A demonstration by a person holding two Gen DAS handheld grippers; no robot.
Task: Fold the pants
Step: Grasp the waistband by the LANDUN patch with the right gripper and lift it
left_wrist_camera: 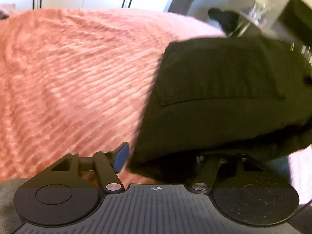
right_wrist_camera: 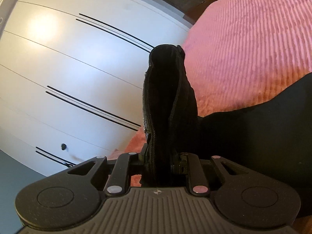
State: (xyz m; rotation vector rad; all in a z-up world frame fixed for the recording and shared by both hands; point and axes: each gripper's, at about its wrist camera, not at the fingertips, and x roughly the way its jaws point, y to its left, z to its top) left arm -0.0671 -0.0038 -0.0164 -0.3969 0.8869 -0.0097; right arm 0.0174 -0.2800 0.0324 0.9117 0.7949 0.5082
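Black pants [left_wrist_camera: 214, 87] lie on a pink ribbed bed cover [left_wrist_camera: 78, 68], a back pocket facing up. My left gripper [left_wrist_camera: 159, 156] sits at their near edge. Its blue left pad [left_wrist_camera: 121, 156] shows beside the cloth, apart from it, and the cloth drapes over and hides the right finger. In the right wrist view my right gripper [right_wrist_camera: 161, 156] is shut on a bunched fold of the pants [right_wrist_camera: 167, 89] with a zipper along it. The fold stands up between the jaws, and the rest of the pants [right_wrist_camera: 253, 136] trails off to the right.
The pink bed cover [right_wrist_camera: 253, 39] spreads wide to the left of the pants. White wardrobe doors [right_wrist_camera: 68, 68] with black handle strips stand beyond the bed's edge. Blurred dark and clear shapes [left_wrist_camera: 253, 15] lie past the pants at the upper right.
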